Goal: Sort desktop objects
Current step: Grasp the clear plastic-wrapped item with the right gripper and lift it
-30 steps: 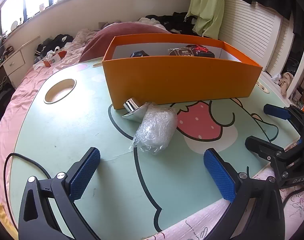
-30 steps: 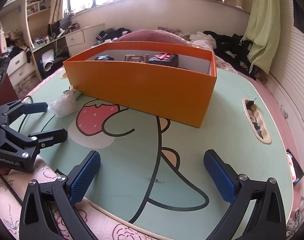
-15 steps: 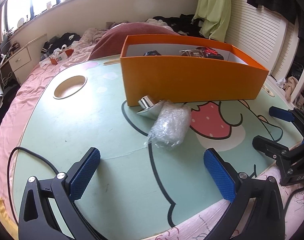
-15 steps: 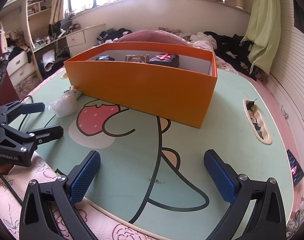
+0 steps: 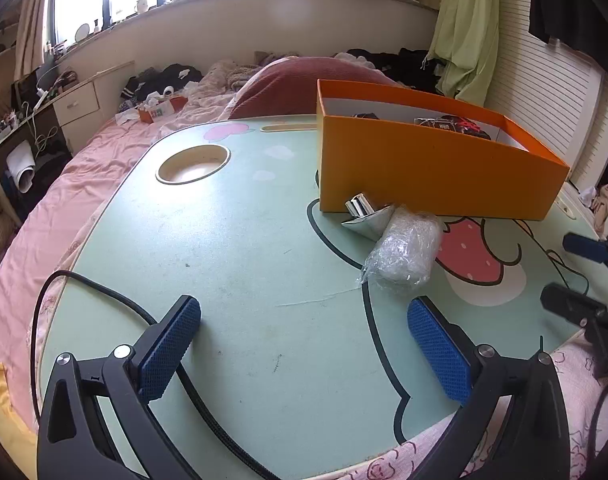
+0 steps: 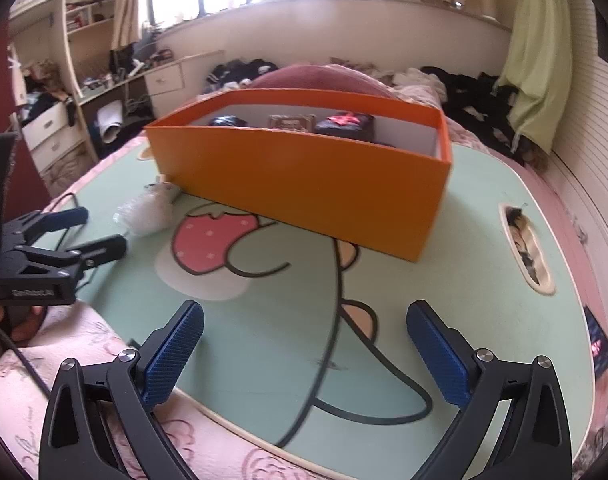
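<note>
Orange cardboard box (image 5: pixel 432 172) sits toward the far right side of the mint-green cartoon-printed surface (image 5: pixel 244 240), and it already has a few dark items inside: a small dark thing on the left (image 6: pixel 227 121), a brownish packet with print in the middle (image 6: pixel 291 123), and a black bundle with red on top (image 6: pixel 346 125). Can't really read what any of them are.

Outside the box, right up against its near wall at the left corner, there's a shiny chrome piece (image 5: pixel 364 216) lying on its side. Touching that is a clear crinkly plastic bag (image 5: pixel 404 250), wadded up into a roll and lying just in front of it on the surface, partly over the strawberry drawing (image 5: pixel 472 256).

Left tongs (image 5: pixel 304 344) are spread wide with nothing between the blue pads, low over the near part of the surface, with the bag just ahead of the right-hand pad. A black cable (image 5: pixel 104 292) runs across the surface under them. Right tongs (image 6: pixel 304 348) are also wide apart and holding nothing, near the front edge of the surface, aimed at the long side of the box.

From the right wrist view you can see the left tongs off to the left, pointing at the bag (image 6: pixel 150 210). There's a round cup recess (image 5: pixel 193 163) in the surface at far left and an oval slot (image 6: pixel 526 248) with some dark and yellowish bits in it on the right side. Pink bedding (image 5: pixel 84 184) is all around.
</note>
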The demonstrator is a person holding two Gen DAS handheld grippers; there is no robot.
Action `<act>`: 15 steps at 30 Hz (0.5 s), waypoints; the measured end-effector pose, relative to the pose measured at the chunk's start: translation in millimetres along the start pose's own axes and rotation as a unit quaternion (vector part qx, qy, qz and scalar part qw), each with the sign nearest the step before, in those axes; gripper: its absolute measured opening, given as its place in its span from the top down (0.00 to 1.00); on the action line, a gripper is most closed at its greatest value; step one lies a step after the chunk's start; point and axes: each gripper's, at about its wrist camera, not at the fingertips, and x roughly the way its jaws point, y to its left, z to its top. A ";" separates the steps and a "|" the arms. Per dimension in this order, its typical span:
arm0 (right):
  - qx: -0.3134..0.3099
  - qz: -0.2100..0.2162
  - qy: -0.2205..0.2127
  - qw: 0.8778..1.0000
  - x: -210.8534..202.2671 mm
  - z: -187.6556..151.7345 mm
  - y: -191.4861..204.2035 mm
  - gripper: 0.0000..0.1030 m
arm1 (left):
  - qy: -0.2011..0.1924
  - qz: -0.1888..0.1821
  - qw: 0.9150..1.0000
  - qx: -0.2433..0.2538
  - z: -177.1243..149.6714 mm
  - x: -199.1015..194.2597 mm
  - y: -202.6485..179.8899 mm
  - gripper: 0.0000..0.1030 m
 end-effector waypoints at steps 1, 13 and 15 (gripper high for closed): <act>-0.002 0.007 -0.012 1.000 -4.5 8.3 4.7 0.06 | 0.000 0.000 1.000 0.000 -0.1 0.3 0.0 0.00; -0.094 0.108 0.062 0.988 47.1 86.0 82.9 0.14 | 0.000 0.000 1.000 0.000 -0.2 0.5 -0.2 0.00; -0.093 0.108 0.096 0.985 64.1 84.8 87.4 0.20 | 0.000 0.000 1.000 0.000 -0.2 0.5 0.2 0.00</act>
